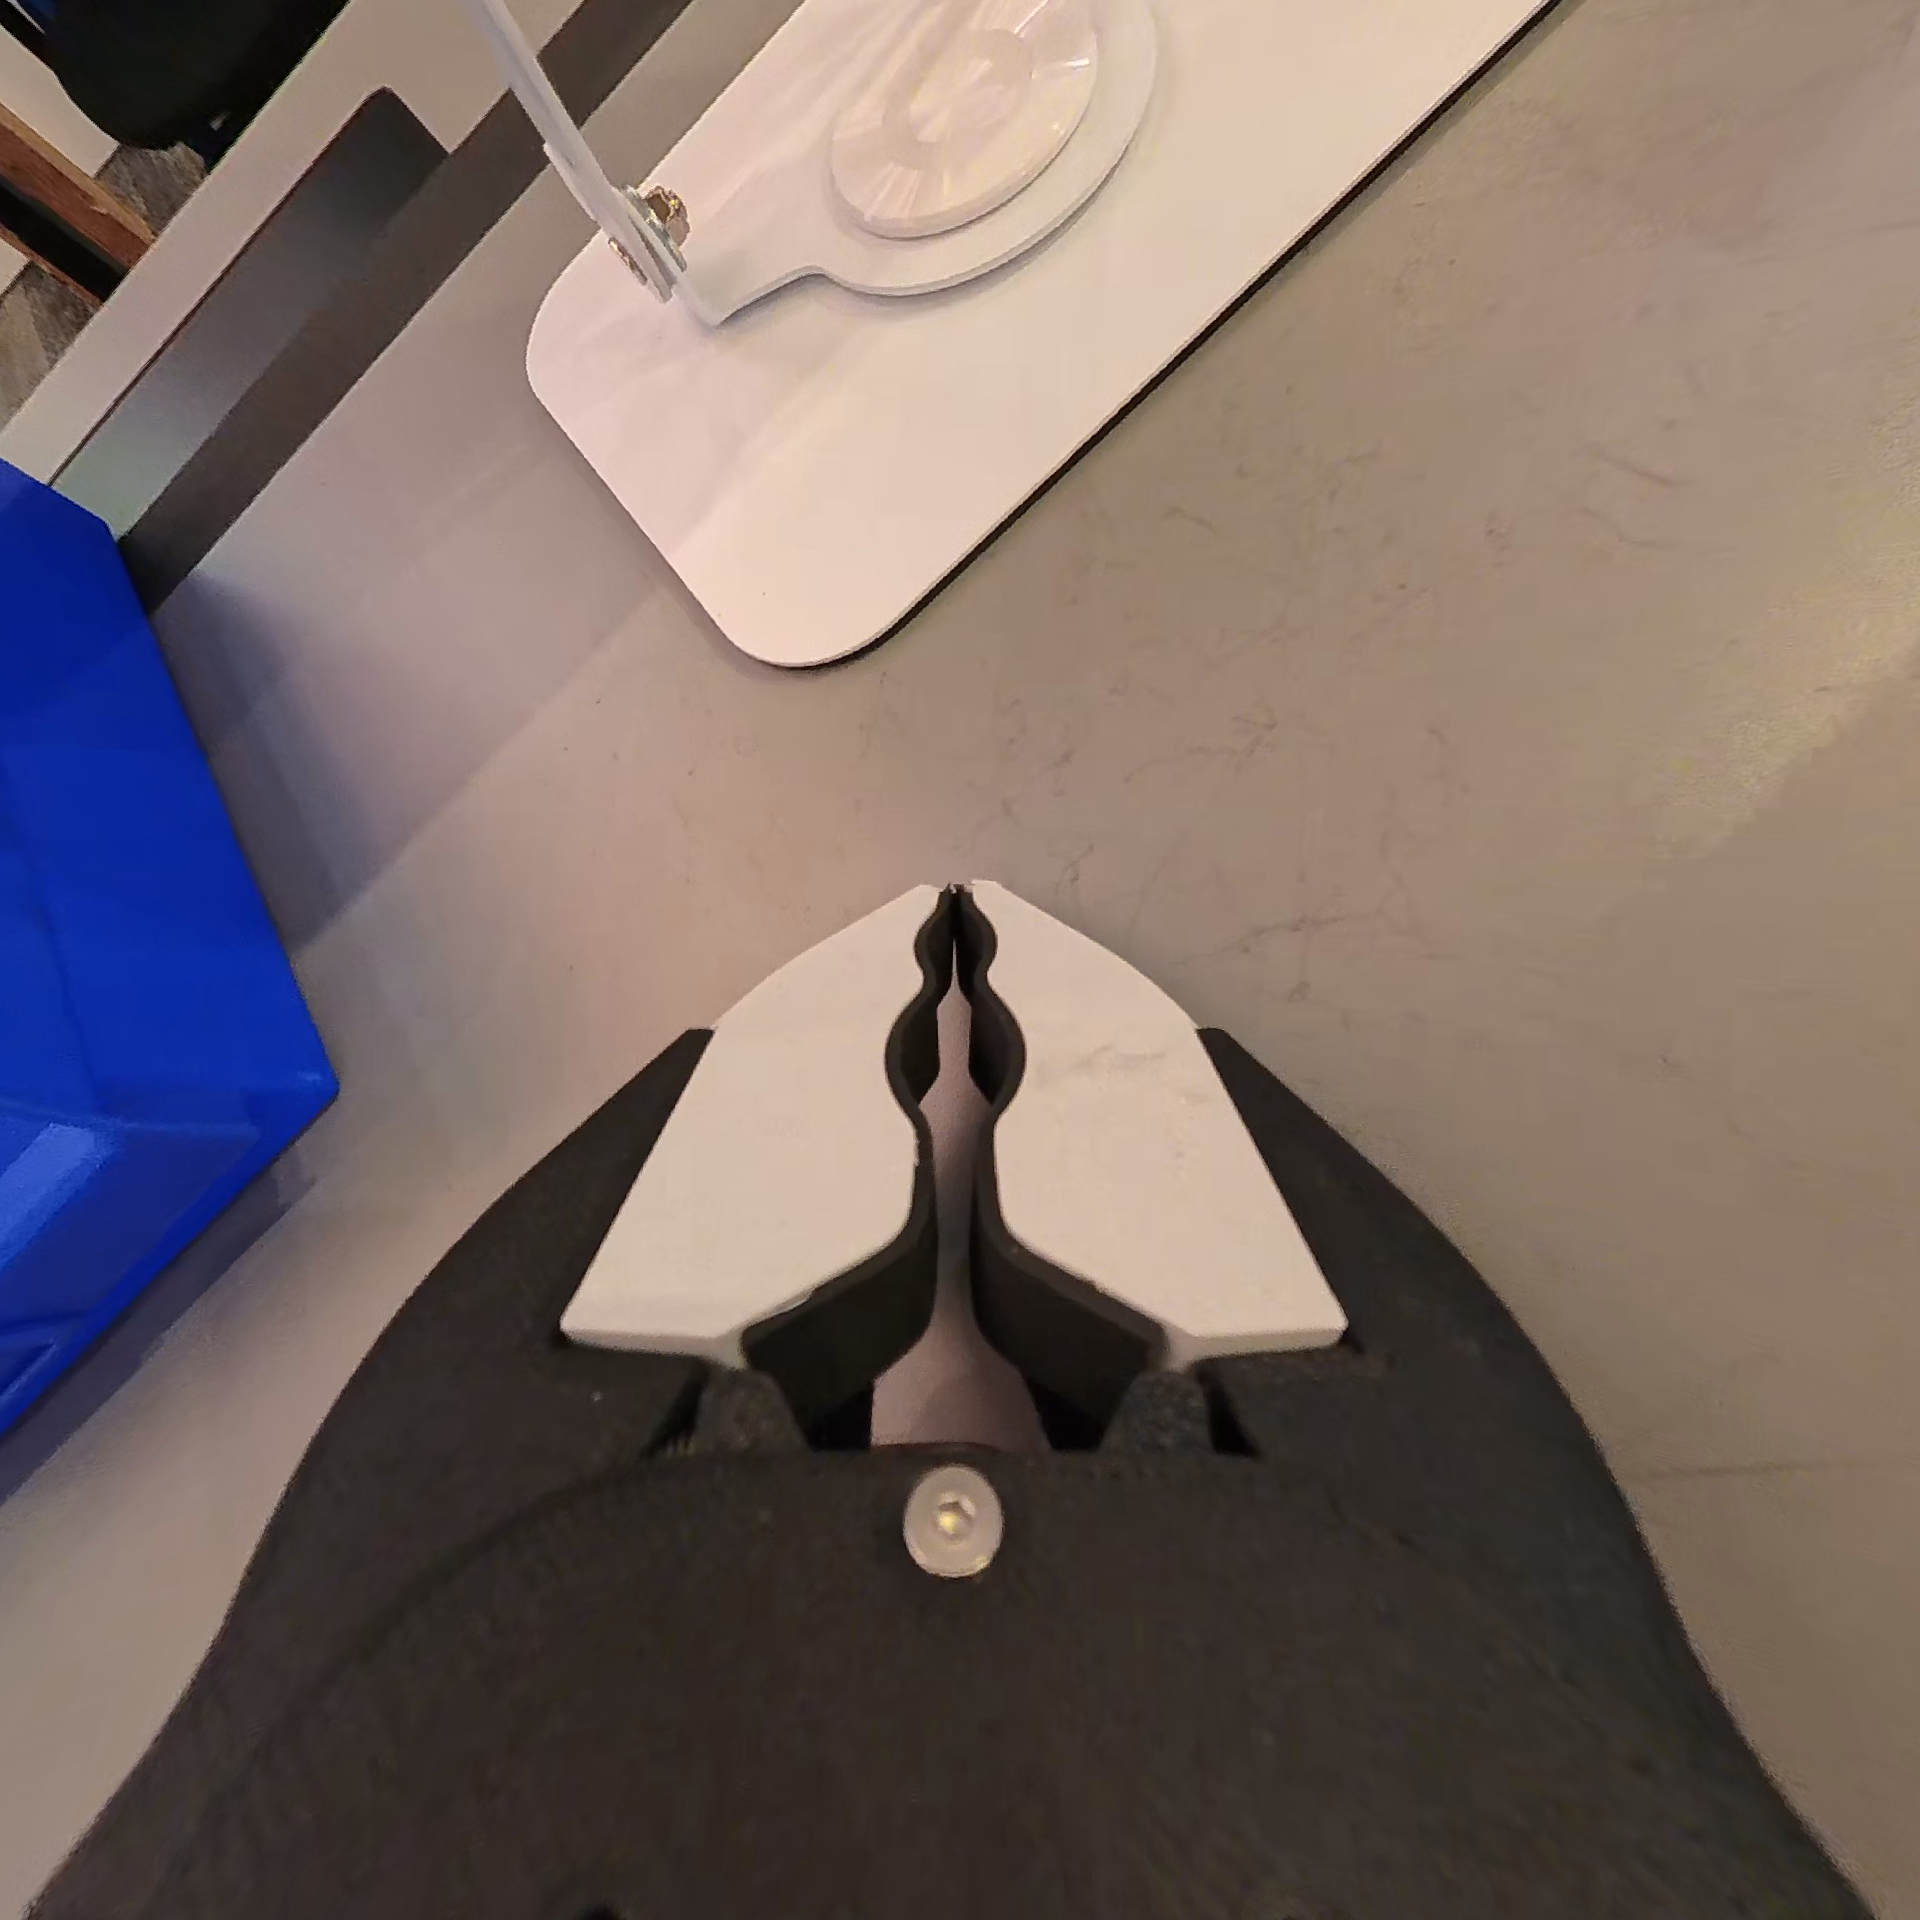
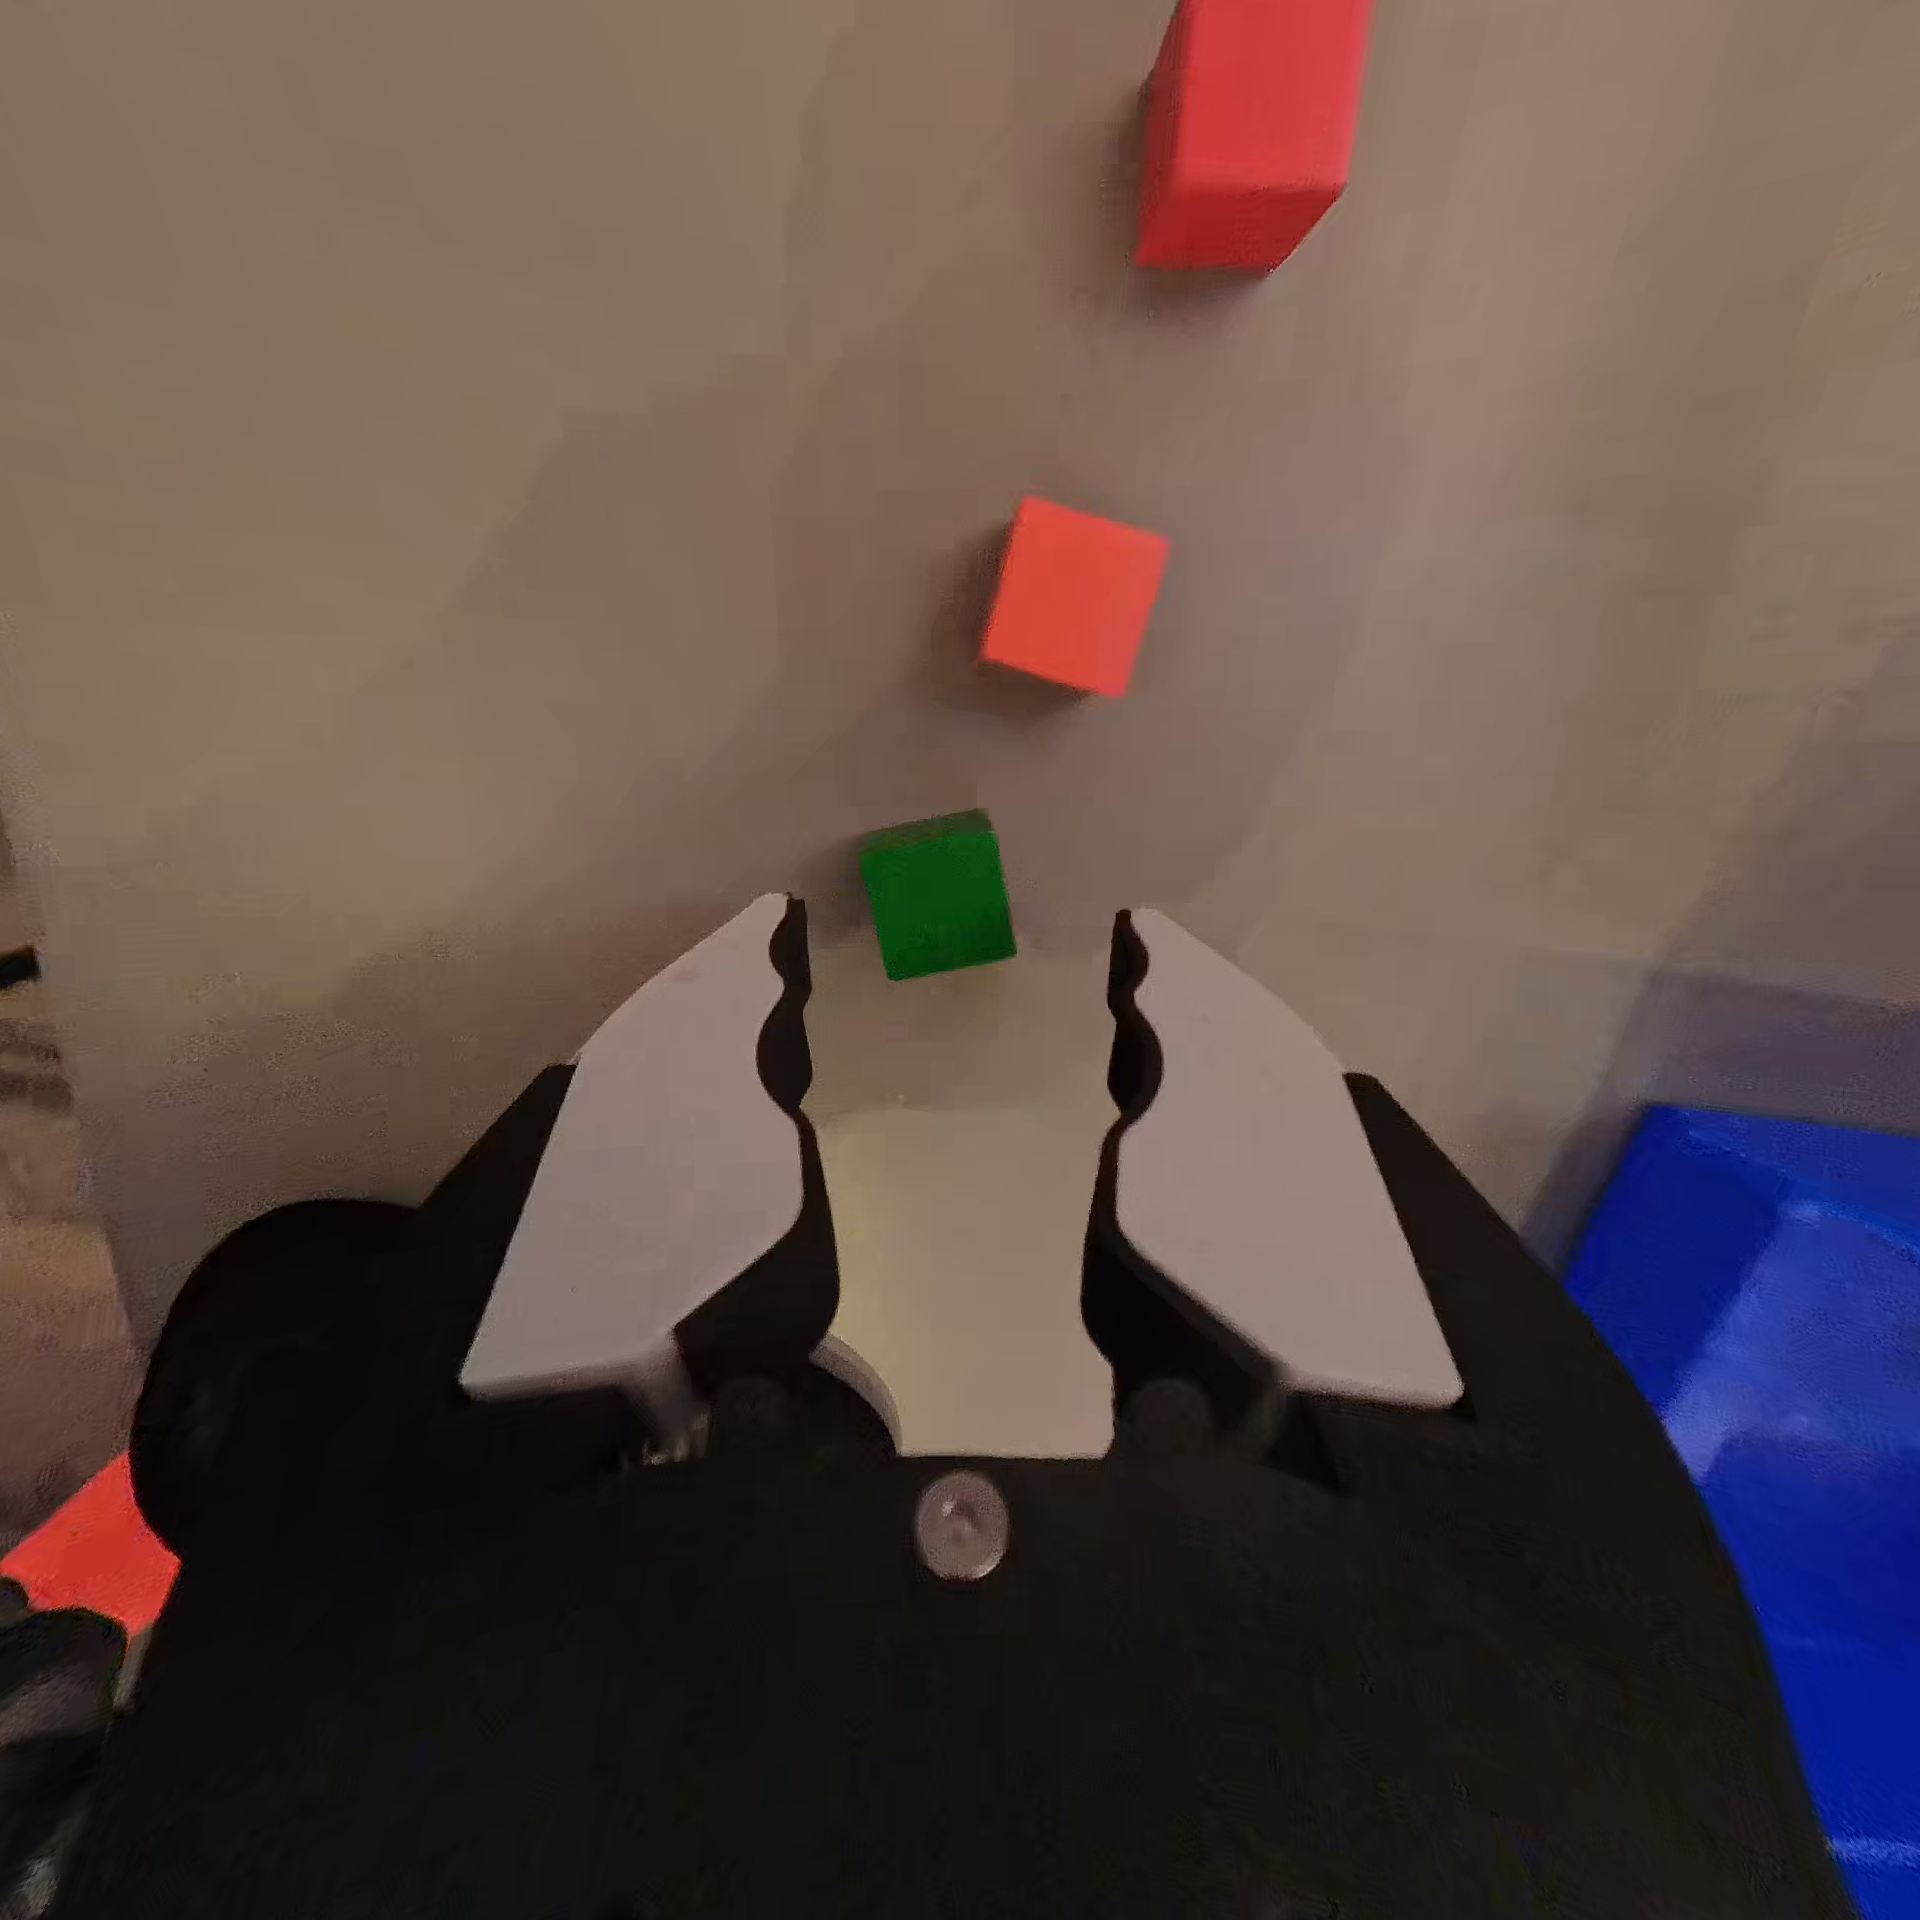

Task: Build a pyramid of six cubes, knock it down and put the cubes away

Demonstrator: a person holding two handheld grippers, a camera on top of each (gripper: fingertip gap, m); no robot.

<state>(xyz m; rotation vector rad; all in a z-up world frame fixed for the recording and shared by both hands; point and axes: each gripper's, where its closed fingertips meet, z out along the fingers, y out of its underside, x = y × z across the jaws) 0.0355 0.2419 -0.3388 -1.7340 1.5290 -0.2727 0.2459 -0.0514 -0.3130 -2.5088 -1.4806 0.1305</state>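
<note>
On the grey surface (image 2: 416, 416), cubes lie scattered and both grippers hold nothing.

Right gripper (image 2: 958, 914) is spread wide over a green cube (image 2: 937, 899), gaps on both sides so neither pad touches it. Orange cube (image 2: 1075, 594) sits just past that, a red one (image 2: 1247, 135) further out, another orange one (image 2: 88, 1548) at bottom left. Left gripper (image 1: 954, 891) is pinched closed on air, near the blue bin (image 1: 125, 935) and a white stand (image 1: 831, 416).

Both wrist cameras look steeply down, close over the grey table (image 1: 1351, 831), sharing the blue bin (image 2: 1766, 1351).
</note>
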